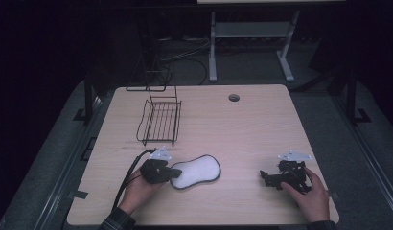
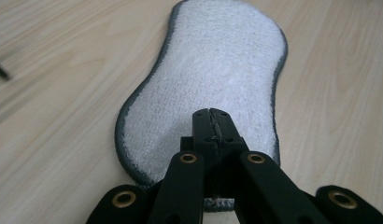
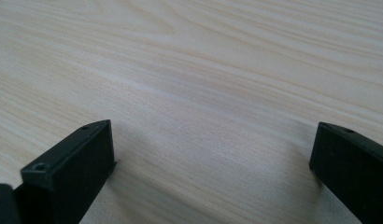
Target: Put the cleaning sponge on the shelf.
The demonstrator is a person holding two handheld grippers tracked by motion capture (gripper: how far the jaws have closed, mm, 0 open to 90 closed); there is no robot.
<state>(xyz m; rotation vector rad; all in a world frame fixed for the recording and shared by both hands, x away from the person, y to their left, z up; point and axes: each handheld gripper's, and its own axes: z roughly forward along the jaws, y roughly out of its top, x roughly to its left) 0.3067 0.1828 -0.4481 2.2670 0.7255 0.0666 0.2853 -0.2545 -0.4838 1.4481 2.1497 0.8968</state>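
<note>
**Left gripper clamped on white pad; right gripper resting spread on bare table**

High view. Light wood table (image 1: 252, 124), dark surroundings. A white, peanut-shaped pad (image 1: 197, 171) with a grey edging lies flat near the front of the table, at about 7 o'clock from the table's centre. Its long axis runs roughly from 8 o'clock to 2 o'clock.

Left gripper (image 1: 171, 173) sits at the pad's 9 o'clock end, held by the left hand (image 1: 137, 189), with a black cable (image 1: 127, 175) trailing back toward 7 o'clock. In the left gripper view the two jaws are pressed together over the pad (image 2: 213, 79), and the grey hem of the near end shows pinched beneath them. So: clenched on the pad's near edge. The pad stretches away toward 12 o'clock in that view, flat on the wood.

Right gripper (image 1: 265, 177) lies at about 5 o'clock from the table's centre, well apart from the pad, under the right hand (image 1: 309, 194). The right gripper view shows its jaws wide apart with only bare wood grain (image 3: 203, 84) between them: released, grasping nothing.

A black wire rack (image 1: 158, 122) stands at about 10 o'clock from the centre, its upright frame rising at the far side. A small round grommet hole (image 1: 234, 97) sits near the far edge, at 12 o'clock.
</note>
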